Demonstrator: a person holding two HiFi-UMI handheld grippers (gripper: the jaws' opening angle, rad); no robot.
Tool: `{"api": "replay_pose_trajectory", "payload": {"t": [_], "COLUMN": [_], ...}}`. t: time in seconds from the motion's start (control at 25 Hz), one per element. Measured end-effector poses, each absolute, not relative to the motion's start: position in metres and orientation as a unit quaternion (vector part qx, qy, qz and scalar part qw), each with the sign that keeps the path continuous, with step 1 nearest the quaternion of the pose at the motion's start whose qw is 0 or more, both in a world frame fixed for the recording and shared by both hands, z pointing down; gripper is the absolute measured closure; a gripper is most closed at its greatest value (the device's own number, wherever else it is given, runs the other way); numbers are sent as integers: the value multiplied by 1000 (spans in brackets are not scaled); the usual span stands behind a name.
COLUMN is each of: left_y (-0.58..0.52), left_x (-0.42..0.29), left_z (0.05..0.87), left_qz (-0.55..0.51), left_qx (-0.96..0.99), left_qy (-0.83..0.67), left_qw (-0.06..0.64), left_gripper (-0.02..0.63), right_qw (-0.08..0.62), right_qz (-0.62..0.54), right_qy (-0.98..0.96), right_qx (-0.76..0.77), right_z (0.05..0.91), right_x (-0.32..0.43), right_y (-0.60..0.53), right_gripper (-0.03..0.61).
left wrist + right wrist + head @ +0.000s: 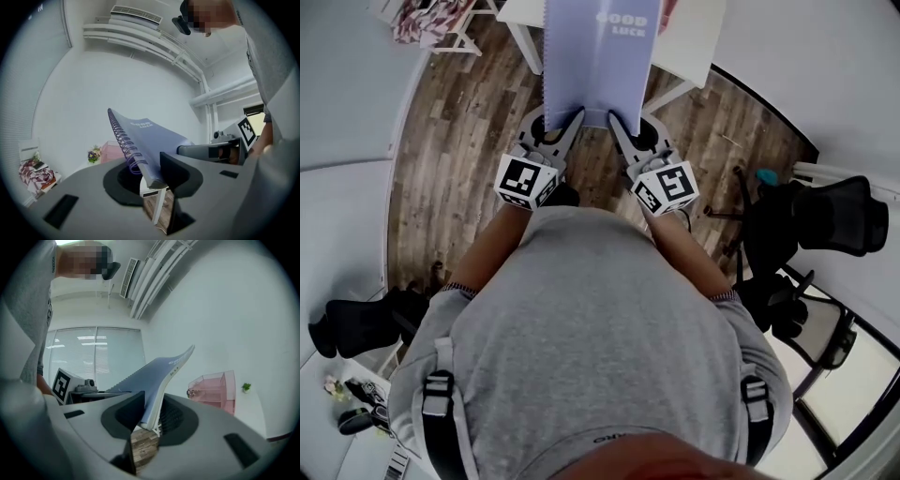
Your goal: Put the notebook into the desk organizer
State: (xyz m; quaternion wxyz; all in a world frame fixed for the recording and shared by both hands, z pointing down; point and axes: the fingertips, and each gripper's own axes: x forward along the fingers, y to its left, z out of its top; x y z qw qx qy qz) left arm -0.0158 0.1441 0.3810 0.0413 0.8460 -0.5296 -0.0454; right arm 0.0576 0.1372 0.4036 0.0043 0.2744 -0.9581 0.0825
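**Notebook gripped at both near corners, apart from the organizer**

Your left gripper [551, 127] has its jaws closed narrow on the near left corner of the spiral notebook [600, 56], right beside the wire binding [123, 140] that runs along its left edge. The lilac cover faces up with "GOOD LUCK" printed near the far end. The notebook reaches away from you above the wood floor [459, 141], and its far part lies over the white table [698, 47] as seen from your head; you cannot tell from here whether it touches the tabletop.

Your right gripper [630, 127] has its jaws clamped just as narrowly on the near right corner, at the open edge of the pages, and the cover bows upward beyond them.

The pink desk organizer [213, 392] stands ahead of the notebook, apart from it, with a small green plant [245, 387] to its right. A black office chair [825, 220] sits off to your right.
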Motion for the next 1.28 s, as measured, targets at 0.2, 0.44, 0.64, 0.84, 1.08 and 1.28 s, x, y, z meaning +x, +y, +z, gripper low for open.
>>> {"api": "replay_pose_trajectory", "payload": {"t": [0.2,0.44,0.64,0.84,1.08,1.28], "left_y": [105,66,38,12,-14,-32], "left_x": [-59,-82,-85,-84,-81,-78], "left_z": [383,400,421,441,464,491], "left_qz": [-45,-32,-26,-19,-7,12], "left_qx": [864,885,894,897,898,896], "left_qy": [-499,-460,-439,-428,-423,-422], "left_qw": [54,68,89,106,121,137], "left_gripper": [489,486,486,486,486,485], "right_qw": [5,10,27,34,39,54], "right_qz": [92,112,131,146,171,181], "right_qy": [-947,-930,-917,-912,-908,-904], "right_qx": [308,350,375,383,381,383], "right_z": [406,423,440,459,482,505], "right_x": [15,-8,-11,-11,-8,-7], "right_y": [103,71,47,23,-3,-20], "right_gripper": [483,483,480,480,479,479]}}
